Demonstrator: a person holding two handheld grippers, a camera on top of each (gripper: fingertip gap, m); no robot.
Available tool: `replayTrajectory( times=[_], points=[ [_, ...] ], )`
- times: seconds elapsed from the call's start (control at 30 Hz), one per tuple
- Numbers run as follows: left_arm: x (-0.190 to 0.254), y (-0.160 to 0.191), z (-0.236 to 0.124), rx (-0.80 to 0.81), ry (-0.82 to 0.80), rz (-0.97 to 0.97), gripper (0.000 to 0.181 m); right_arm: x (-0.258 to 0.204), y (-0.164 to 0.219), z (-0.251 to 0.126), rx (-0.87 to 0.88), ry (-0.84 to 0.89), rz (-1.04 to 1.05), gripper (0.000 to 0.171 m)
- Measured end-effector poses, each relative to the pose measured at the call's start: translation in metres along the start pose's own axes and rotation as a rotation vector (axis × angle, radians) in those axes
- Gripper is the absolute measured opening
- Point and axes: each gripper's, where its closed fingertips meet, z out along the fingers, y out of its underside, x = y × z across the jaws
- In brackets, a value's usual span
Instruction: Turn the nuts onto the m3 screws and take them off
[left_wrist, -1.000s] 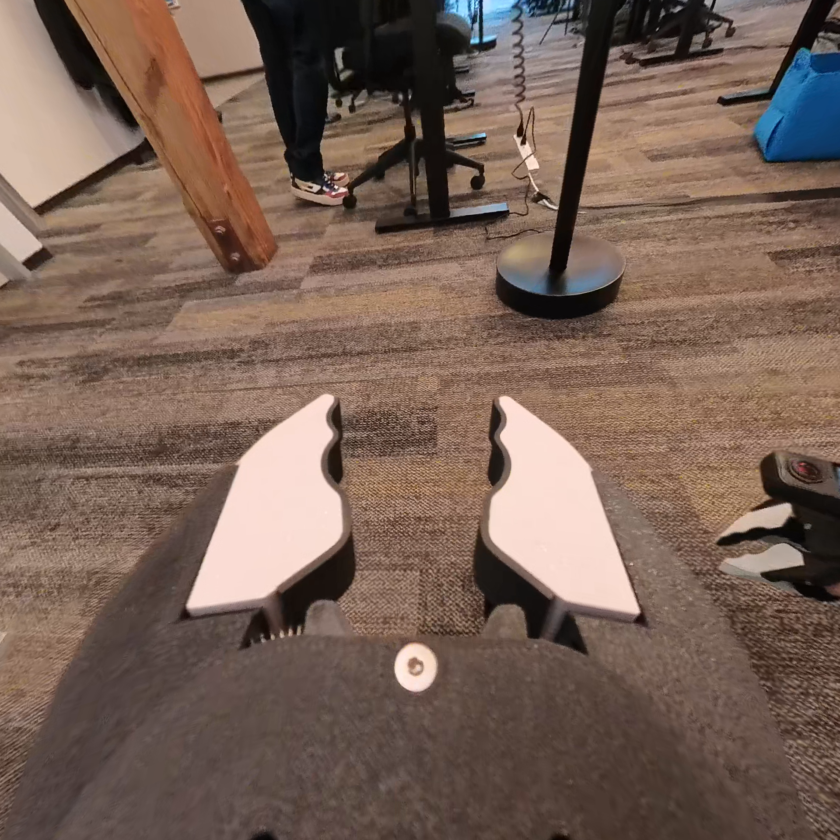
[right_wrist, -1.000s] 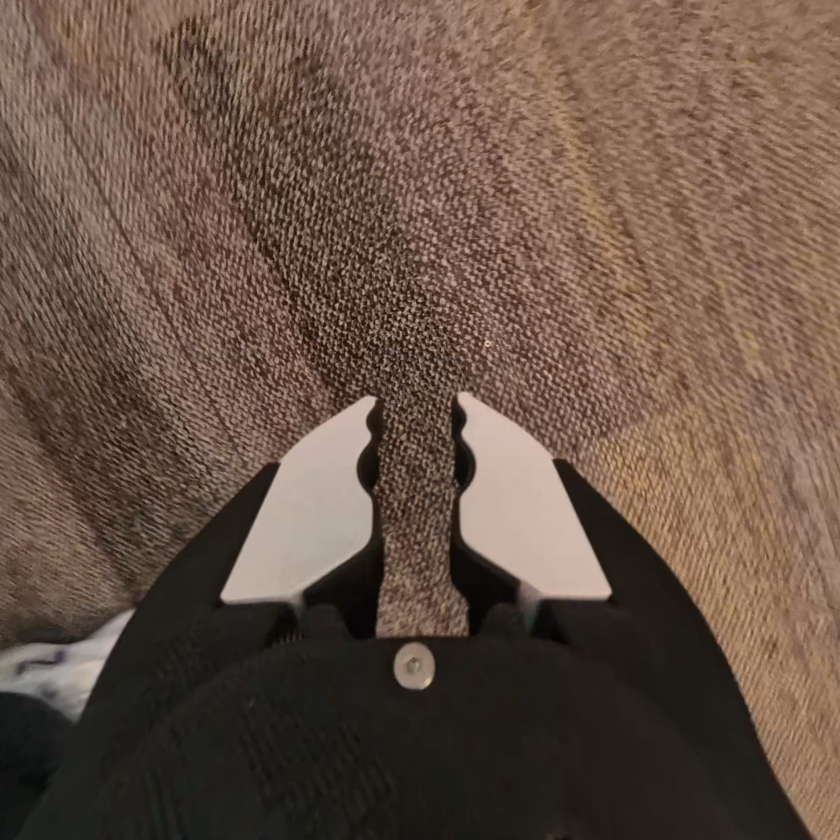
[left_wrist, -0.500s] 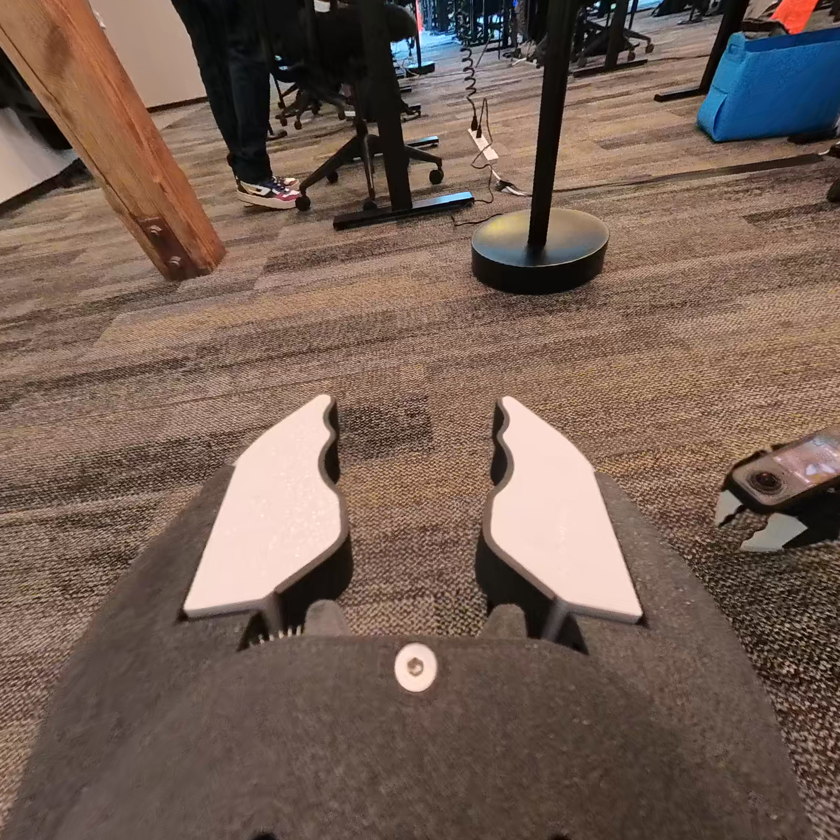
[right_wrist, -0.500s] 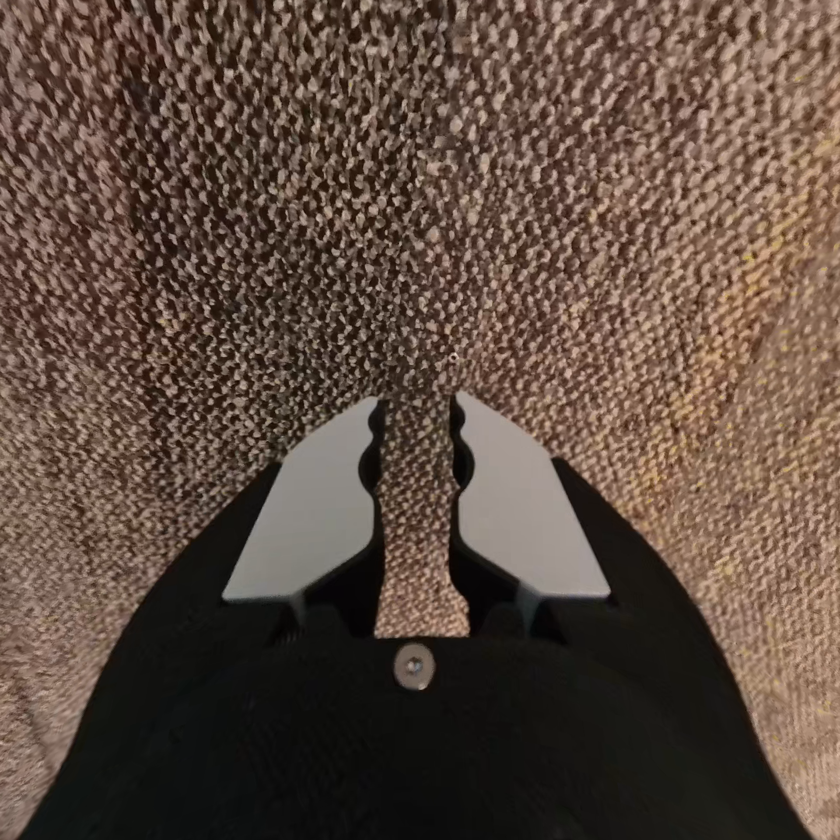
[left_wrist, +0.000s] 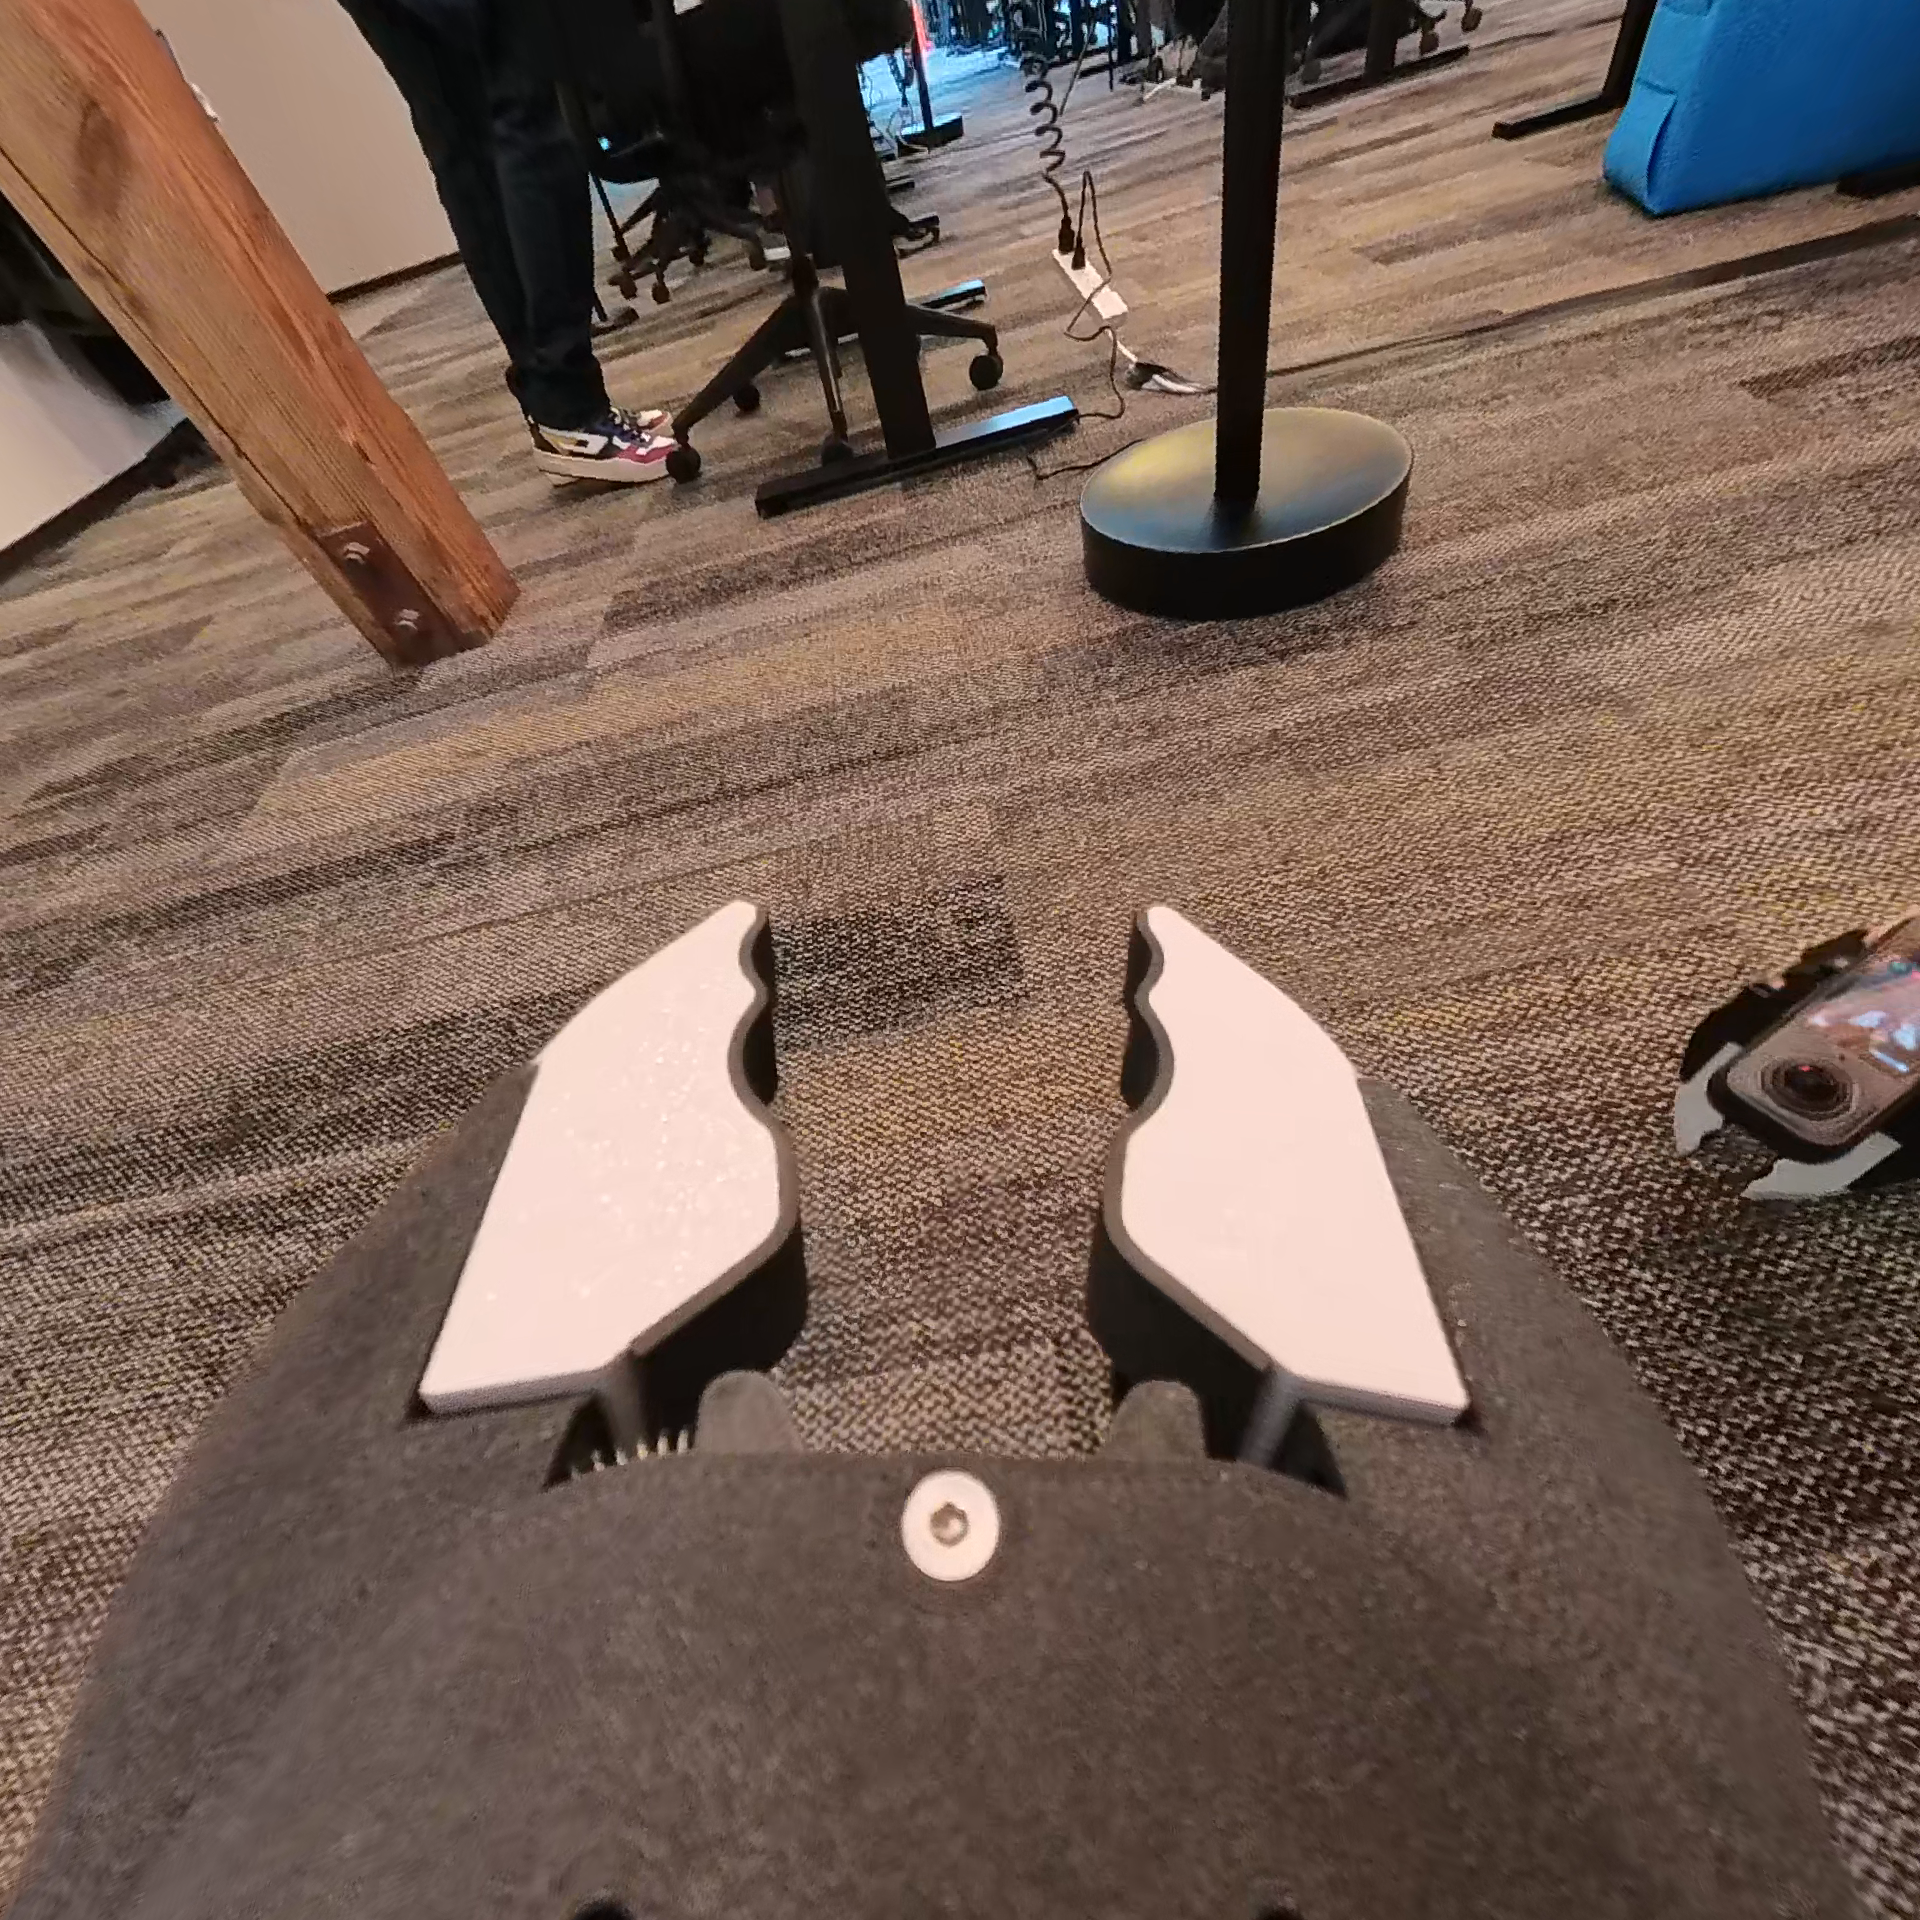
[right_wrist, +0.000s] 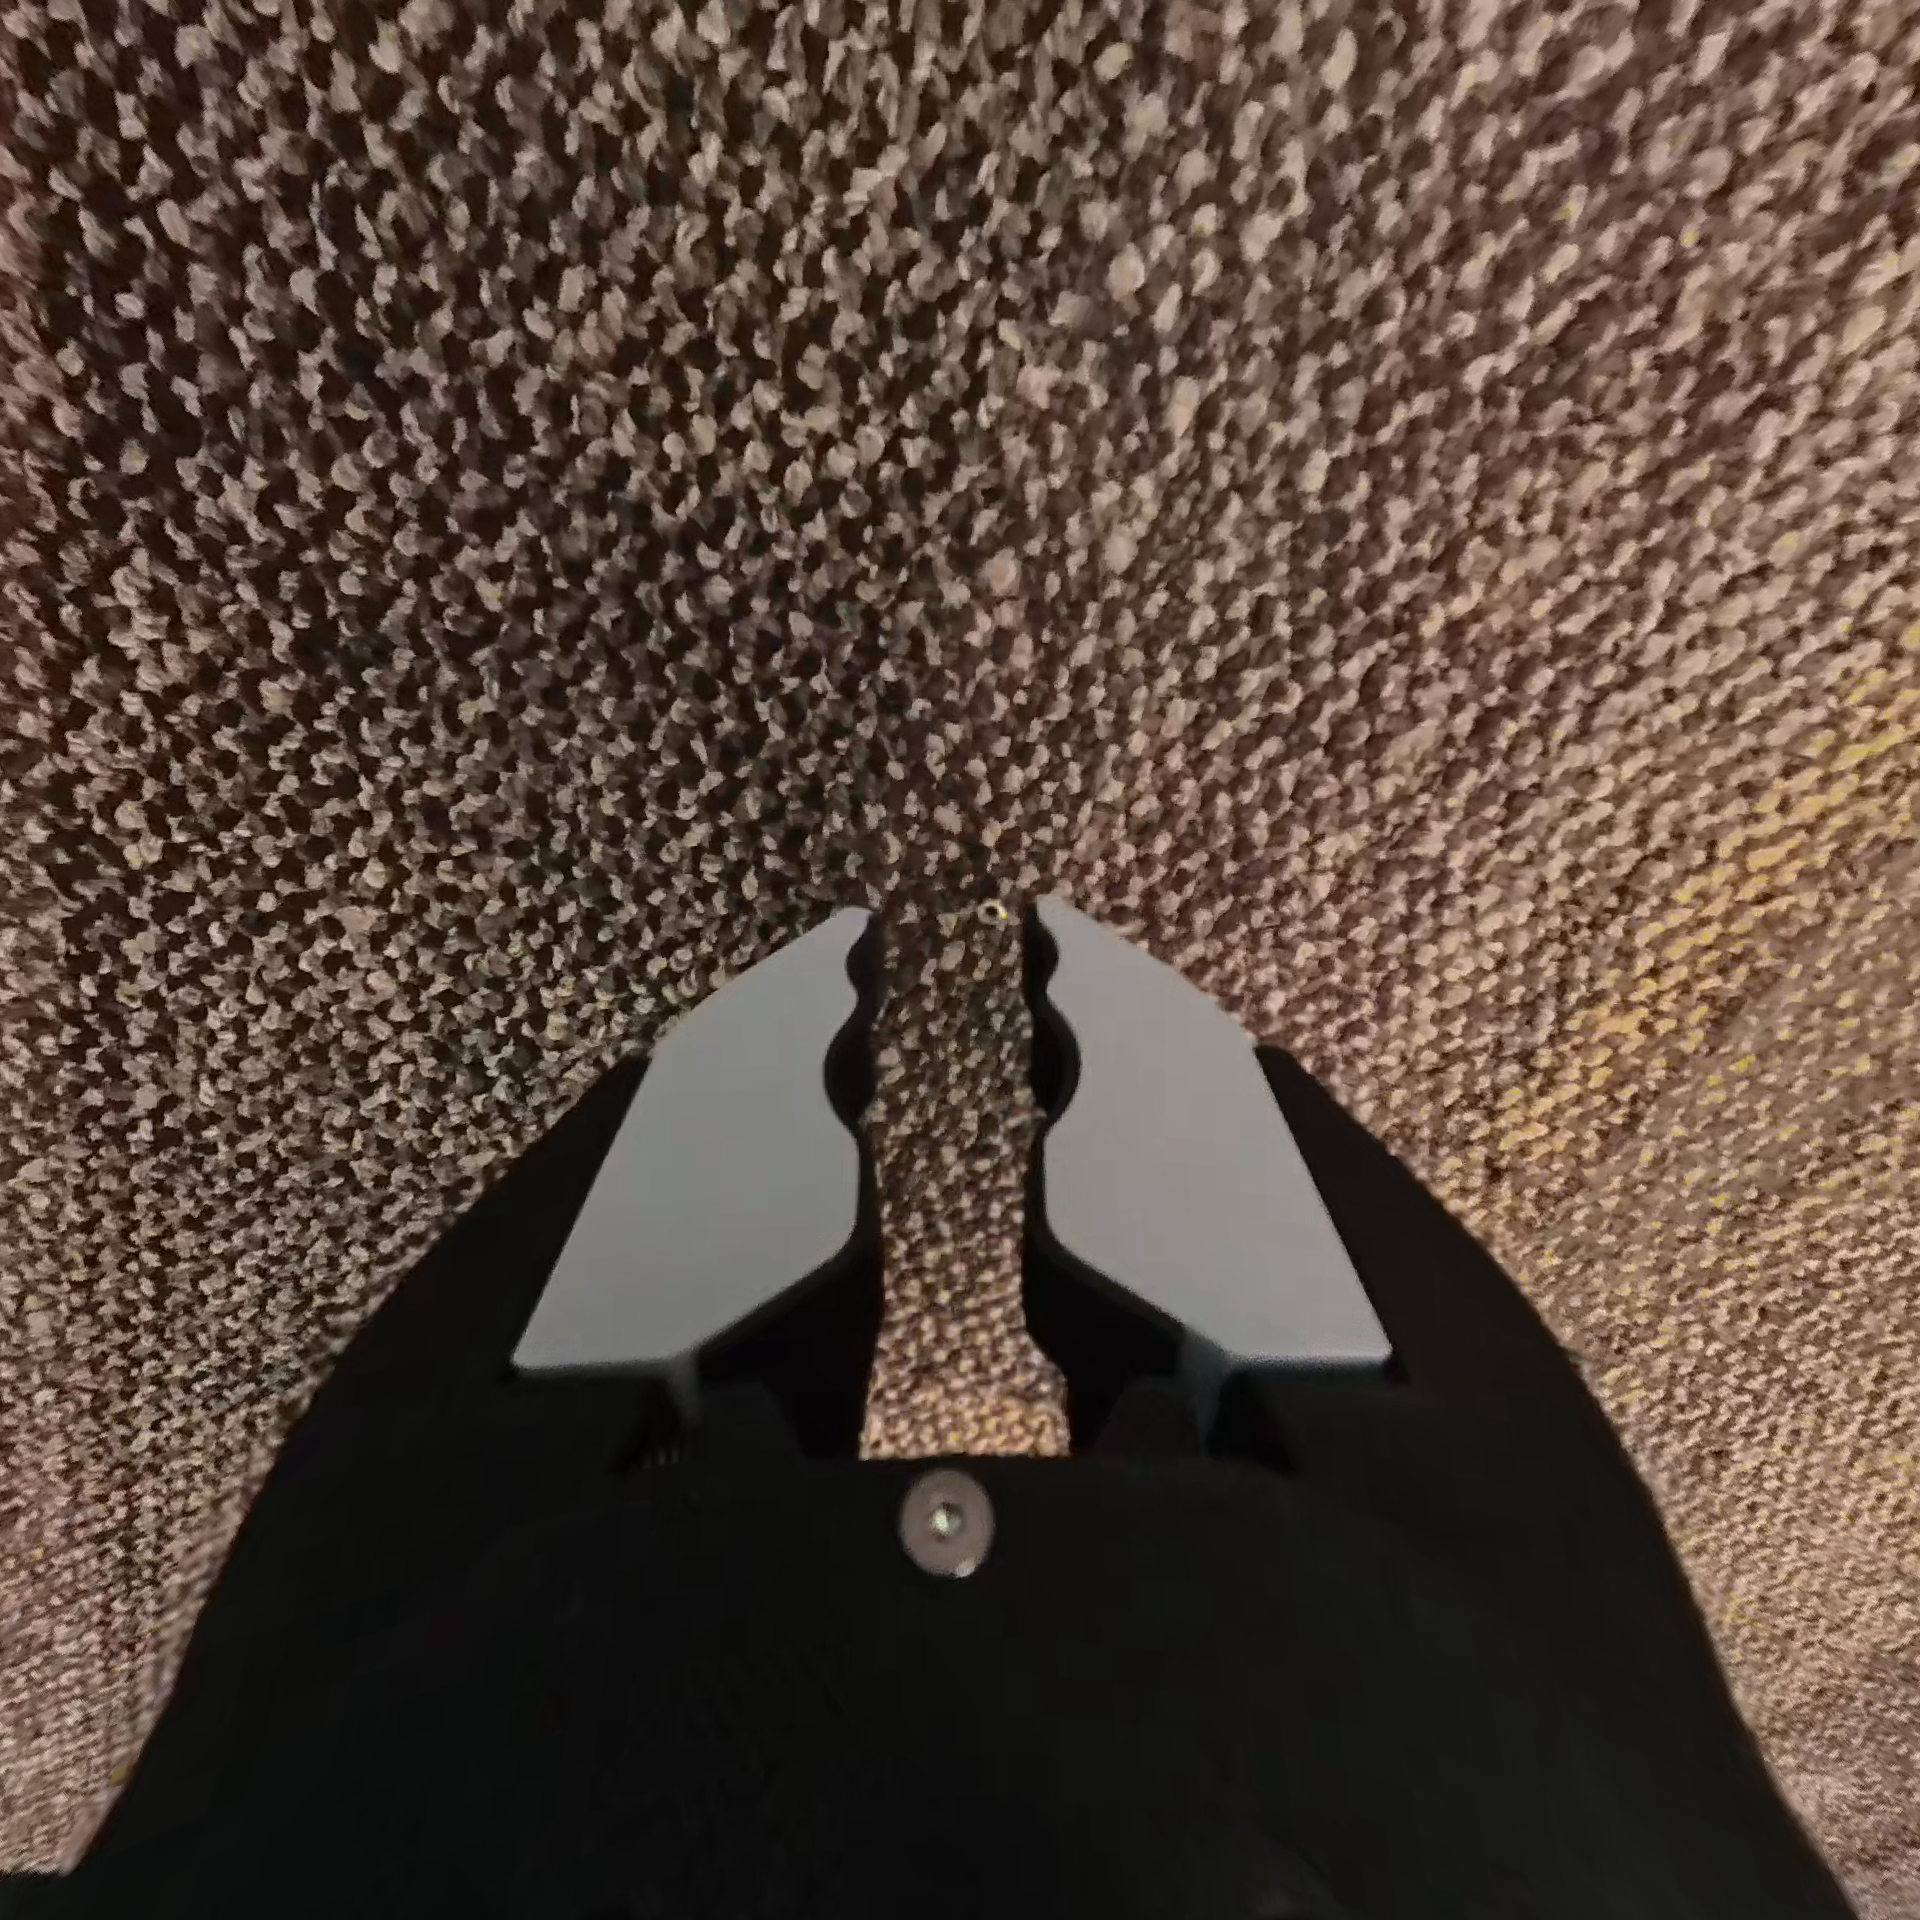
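Note:
A tiny silver nut (right_wrist: 987, 912) lies on the brown carpet (right_wrist: 935, 468), just past my right gripper's tips. My right gripper (right_wrist: 948, 920) points straight down close to the carpet, its white fingers (right_wrist: 727, 1164) a narrow gap apart with nothing between them. The nut sits near the inner edge of the right finger; I cannot tell if it touches. My left gripper (left_wrist: 951, 935) is wide open and empty, low over the carpet. The right gripper (left_wrist: 1725, 1148) with its camera also shows at the right edge of the left wrist view. No screws are in view.
In the left wrist view a black round stand base (left_wrist: 1247, 509) is ahead on the right and a slanted wooden post (left_wrist: 260, 343) on the left. A person's legs (left_wrist: 551, 260), chair and desk feet (left_wrist: 914, 457), a cable and a blue bag (left_wrist: 1766, 104) are farther back. There is about 55 cm between the tips of the two grippers. The brown carpet (right_wrist: 935, 468) is about 7 cm from my right fingertips and 45 cm from my left.
My right gripper has come down much closer to the carpet, and the nut has moved from ahead of the tips to right at them. The left gripper has tilted up a little.

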Motion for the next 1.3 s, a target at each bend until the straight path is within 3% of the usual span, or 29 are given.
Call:
replayTrajectory(
  times=[1.2,1.3],
  points=[
    [0.043,0.011,0.015,-0.031,0.077,0.082,0.065,0.005,0.003,0.010,-0.034,-0.009,-0.006,0.015],
    [0.045,0.012,0.015,-0.033,0.081,0.086,0.065,0.007,0.003,0.010,-0.037,-0.007,0.000,0.007]
  ],
)
